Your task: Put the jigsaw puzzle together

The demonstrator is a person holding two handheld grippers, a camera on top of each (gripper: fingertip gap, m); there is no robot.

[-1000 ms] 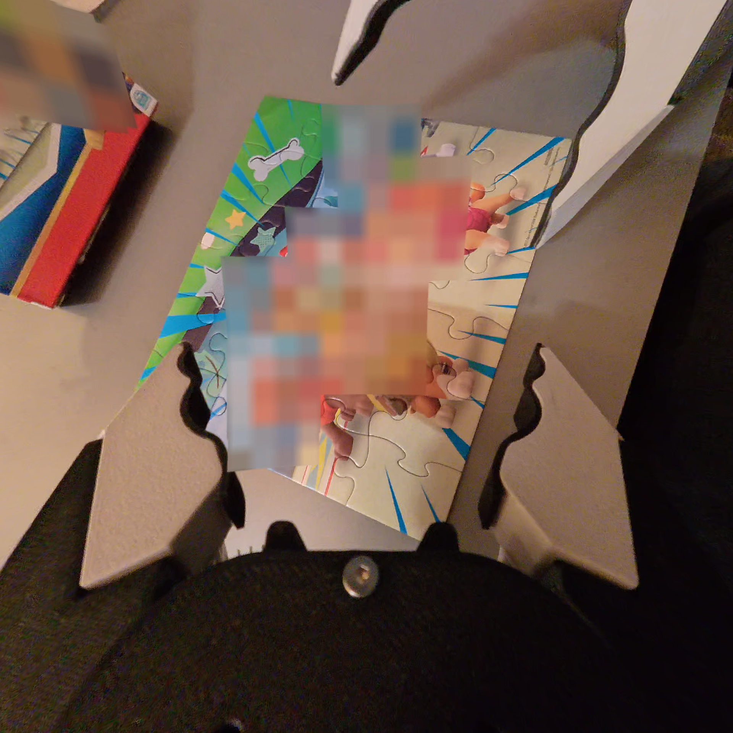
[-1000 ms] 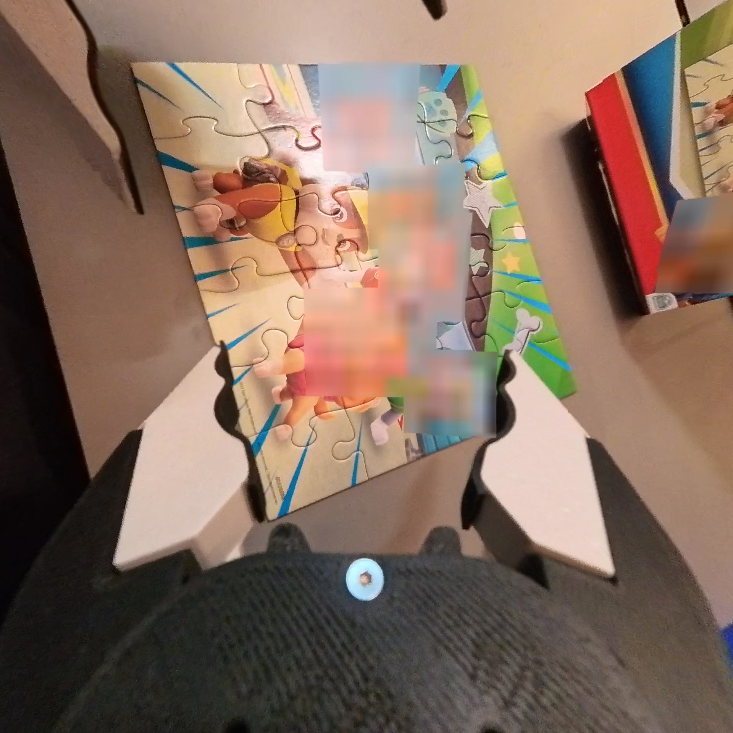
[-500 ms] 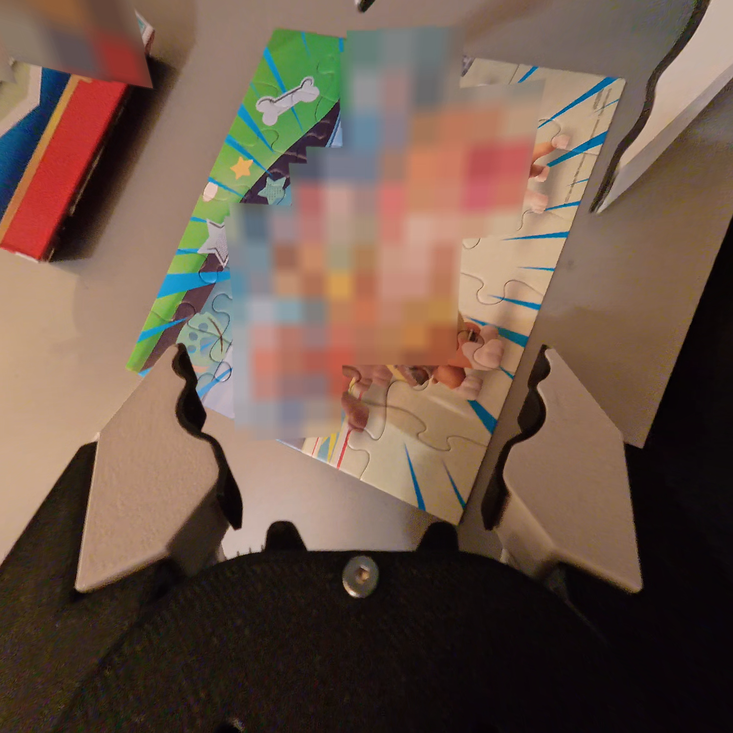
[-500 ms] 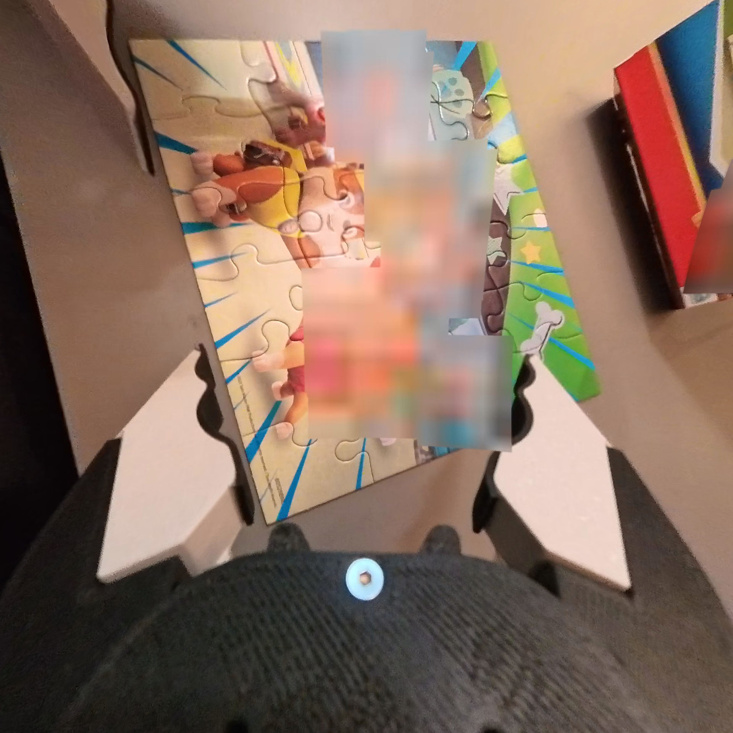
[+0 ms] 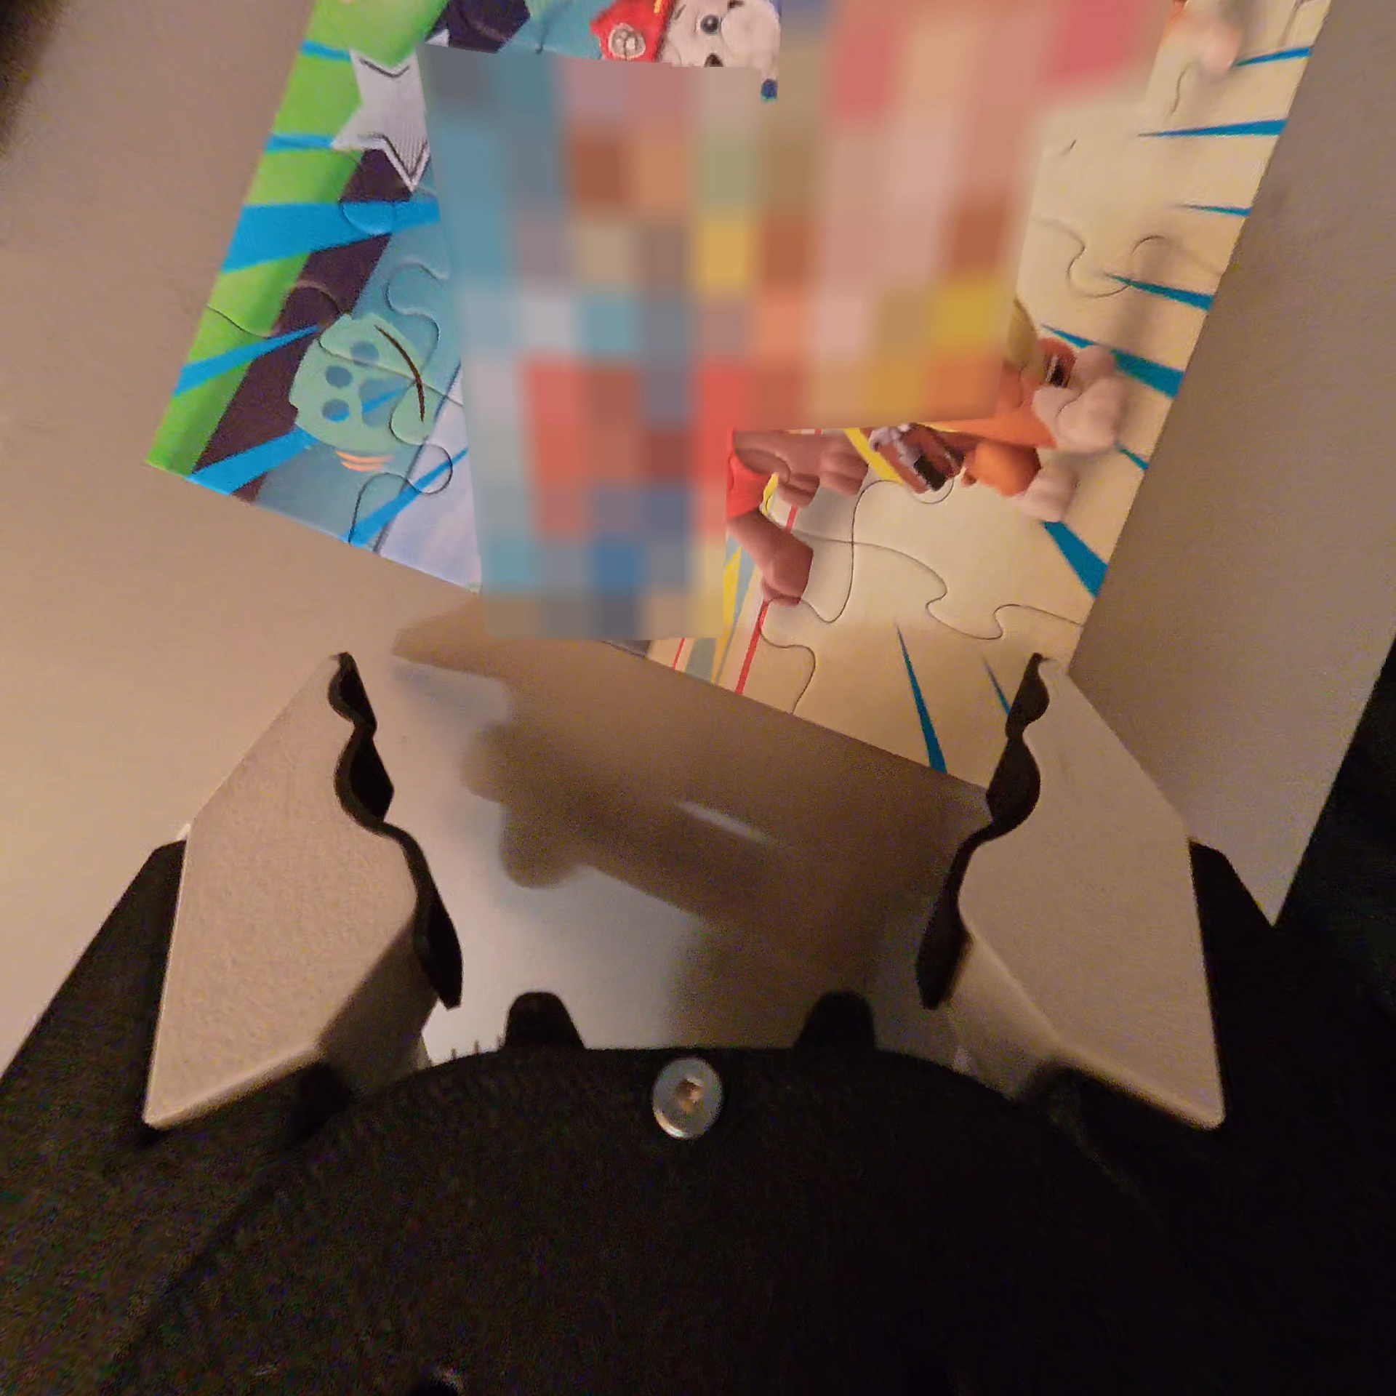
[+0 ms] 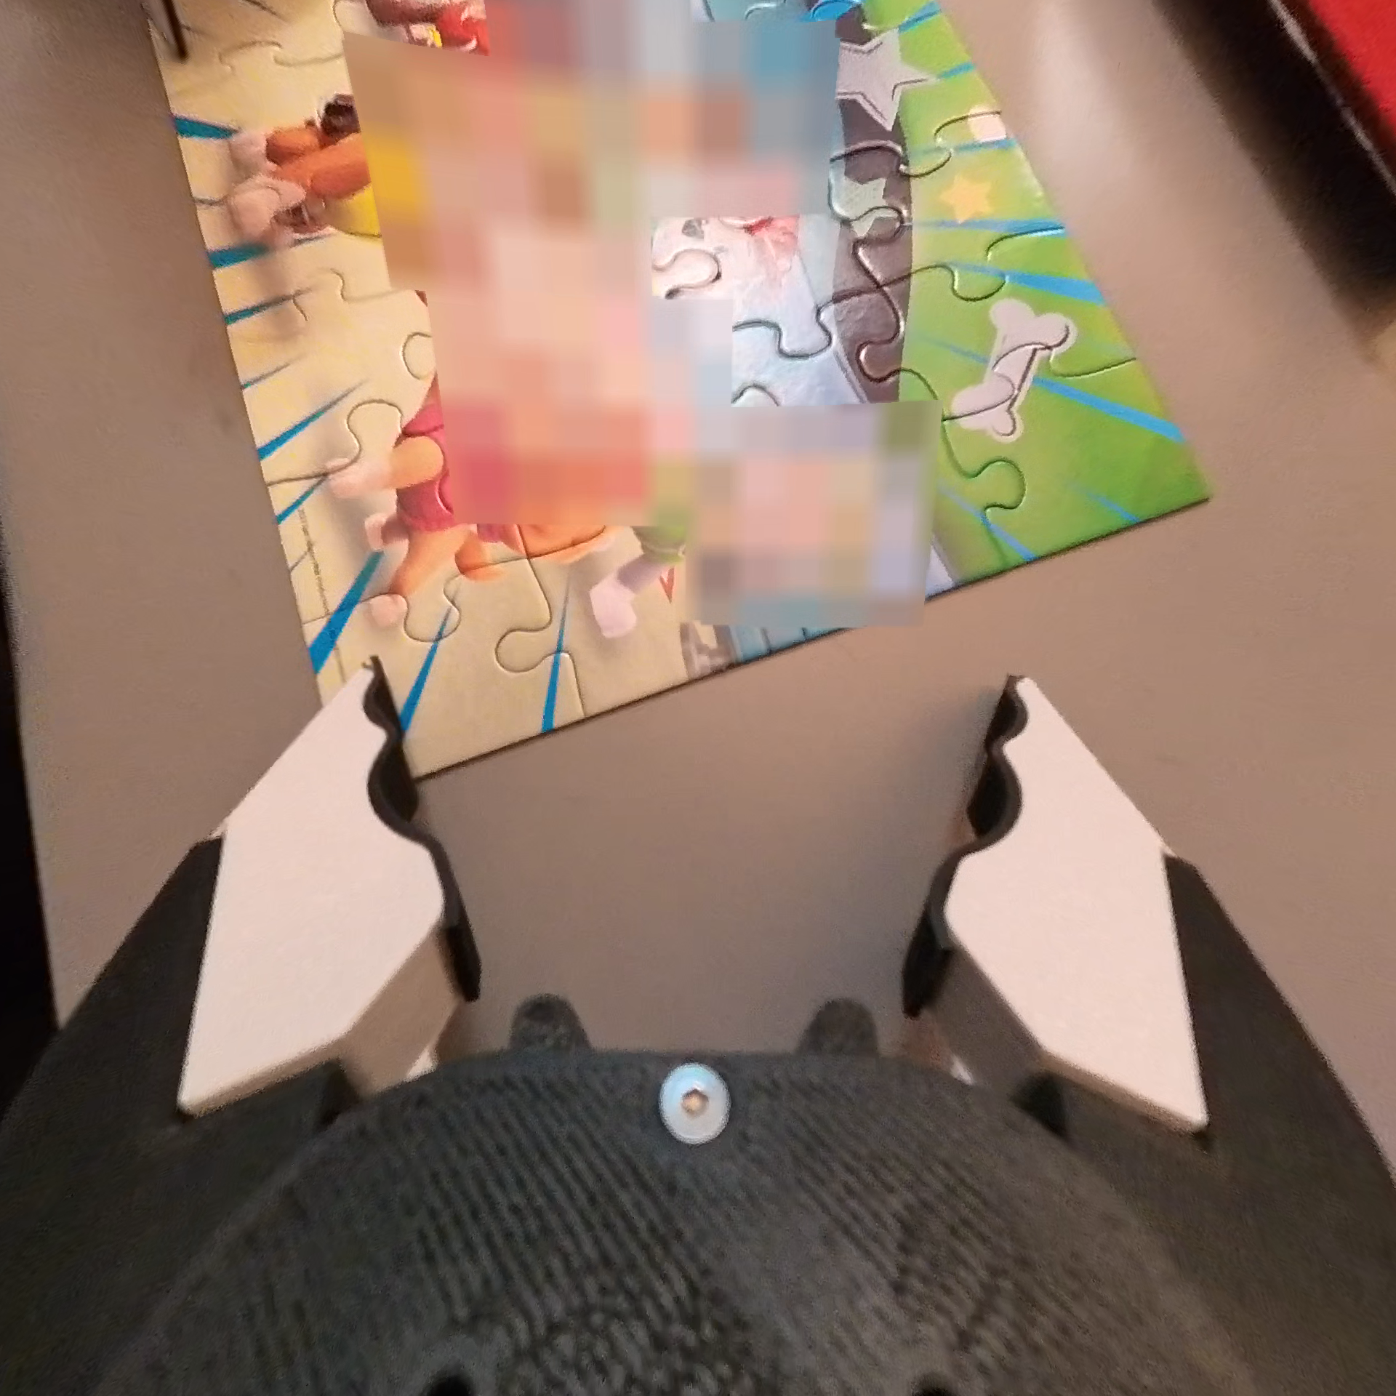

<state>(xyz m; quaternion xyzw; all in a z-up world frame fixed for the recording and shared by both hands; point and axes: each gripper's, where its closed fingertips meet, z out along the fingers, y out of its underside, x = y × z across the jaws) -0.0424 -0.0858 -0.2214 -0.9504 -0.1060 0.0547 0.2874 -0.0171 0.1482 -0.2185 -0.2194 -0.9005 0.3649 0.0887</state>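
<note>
Grey tabletop [image 5: 113, 680] carries an assembled jigsaw puzzle [image 5: 944, 574], lying flat and turned at an angle to both cameras; dark space lies past the table edge at the right of the left wrist view and the left of the right wrist view. Left gripper [image 5: 691, 665]: jaws spread wide, nothing between the pads, bare table in the gap; the puzzle's near edge runs slantwise across the front of the gap, and one corner of the puzzle appears just beside the right fingertip [image 5: 1031, 680], contact not determinable. Right gripper [image 6: 691, 680]: jaws likewise spread wide and holding nothing; the opposite end of the puzzle [image 6: 491, 665] lies ahead, its corner appearing just beside or under the left fingertip [image 6: 374, 684], contact not determinable. A red box [image 6: 1345, 91] lies at the upper right of the right wrist view, apart from the puzzle. Handling assessment: the puzzle is judged to be thin, light card, joined only by interlocking tabs, so it will likely sag and separate along the seams if lifted by one edge. It offers almost no thickness for a pinch while lying flat. Recommended hold points are the two opposite short ends, taken together with even support, or a push against the edges to slide it on the table.
</note>
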